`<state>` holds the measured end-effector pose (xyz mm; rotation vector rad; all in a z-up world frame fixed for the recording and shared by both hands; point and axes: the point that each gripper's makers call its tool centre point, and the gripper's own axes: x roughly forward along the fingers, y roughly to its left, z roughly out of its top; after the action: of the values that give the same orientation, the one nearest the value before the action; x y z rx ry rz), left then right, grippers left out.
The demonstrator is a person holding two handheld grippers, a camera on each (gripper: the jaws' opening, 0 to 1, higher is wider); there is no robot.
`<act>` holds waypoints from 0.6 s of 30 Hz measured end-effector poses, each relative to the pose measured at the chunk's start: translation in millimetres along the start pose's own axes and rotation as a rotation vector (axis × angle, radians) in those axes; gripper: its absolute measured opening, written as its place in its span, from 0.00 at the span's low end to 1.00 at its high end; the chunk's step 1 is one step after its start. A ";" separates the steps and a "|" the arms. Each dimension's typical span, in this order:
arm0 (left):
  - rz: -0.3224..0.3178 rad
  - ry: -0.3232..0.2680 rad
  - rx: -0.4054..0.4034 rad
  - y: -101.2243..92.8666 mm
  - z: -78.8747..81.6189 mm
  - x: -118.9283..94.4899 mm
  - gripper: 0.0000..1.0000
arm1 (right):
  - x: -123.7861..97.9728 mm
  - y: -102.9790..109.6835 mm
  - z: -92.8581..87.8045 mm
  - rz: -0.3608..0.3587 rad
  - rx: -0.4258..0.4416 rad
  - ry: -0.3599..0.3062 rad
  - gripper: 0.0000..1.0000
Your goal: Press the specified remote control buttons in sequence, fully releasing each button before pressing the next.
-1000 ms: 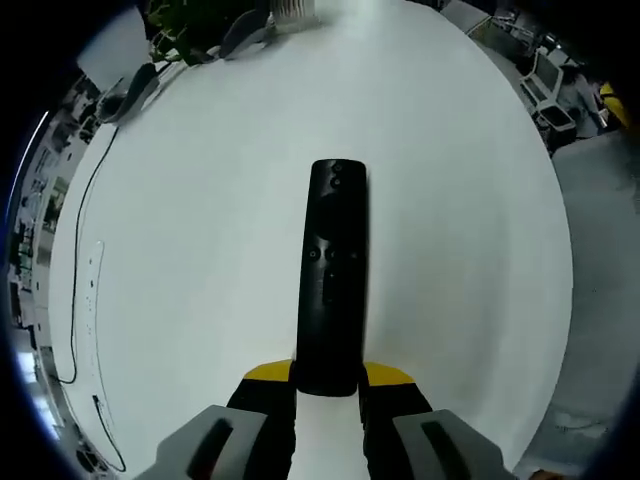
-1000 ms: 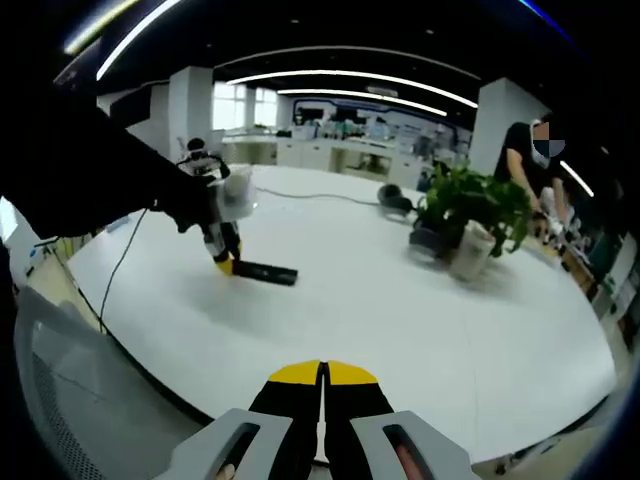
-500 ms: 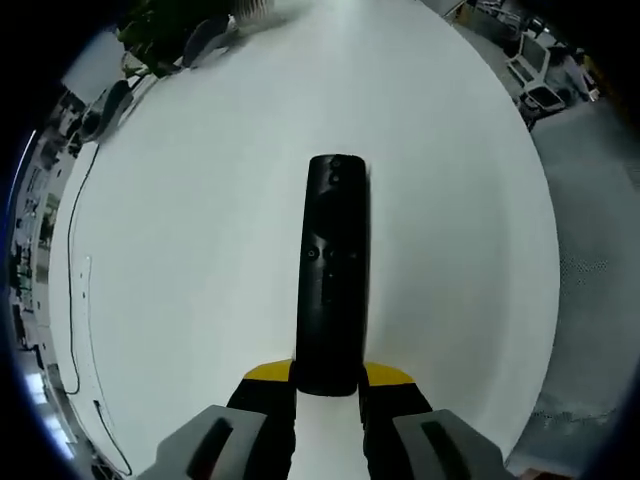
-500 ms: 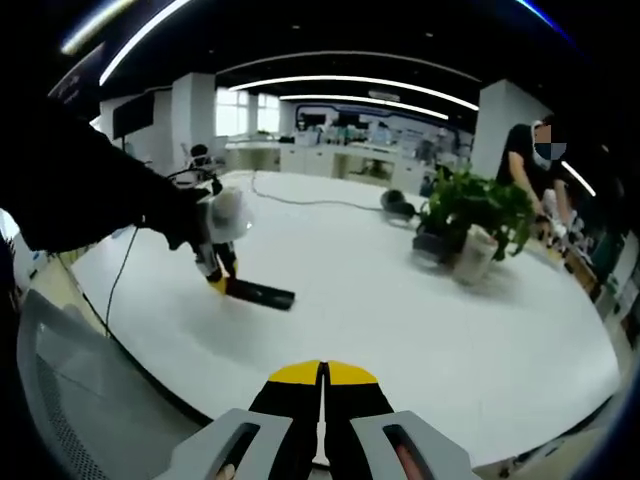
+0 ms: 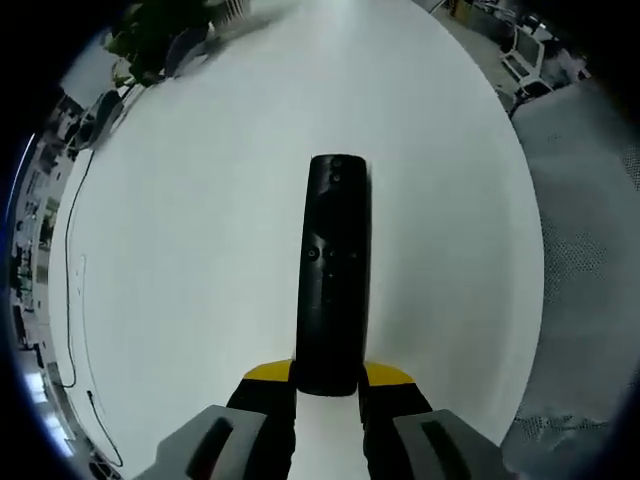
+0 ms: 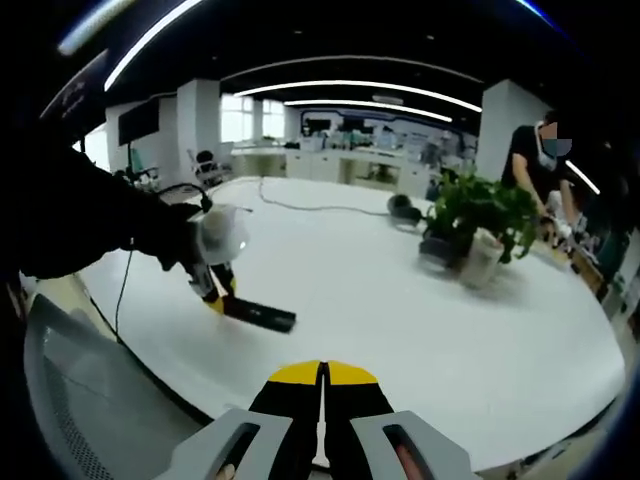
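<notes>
Over the white desk [image 5: 180, 260] the left hand-held gripper [image 5: 328, 383] is clamped on the near end of the black remote [image 5: 333, 270], while the right hand-held gripper [image 6: 322, 377] hangs back fully closed and empty, so it should probably come in slow and square onto one button

Open-plan office: white table [image 6: 420, 300], desk rows [image 6: 350, 160], ceiling strip lights [image 6: 360, 95].

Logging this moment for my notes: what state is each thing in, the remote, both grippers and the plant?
remote: held by one end in the left gripper, buttons up, lying on the white table
left gripper: shut on the remote
right gripper: shut, holding nothing, off the table's near edge
potted plant: upright on the table
</notes>
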<state>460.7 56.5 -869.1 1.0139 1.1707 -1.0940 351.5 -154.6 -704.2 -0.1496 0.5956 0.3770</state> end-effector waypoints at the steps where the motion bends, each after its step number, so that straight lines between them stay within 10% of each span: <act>1: -0.001 -0.002 -0.004 -3.0 -0.2 -0.3 0.23 | 0.1 0.9 0.3 0.006 0.001 -0.001 0.00; 10: -0.001 -0.006 0.011 -23.4 -0.1 -1.0 0.23 | -0.7 8.6 13.6 0.092 0.090 -0.004 0.00; 18: -0.002 -0.021 -0.005 -41.4 0.5 -1.1 0.23 | 2.5 27.3 63.0 0.194 0.066 -0.030 0.00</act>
<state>420.1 48.5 -869.4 0.9949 1.1571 -1.1000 375.5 -113.3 -654.9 -0.0229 0.5941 0.5455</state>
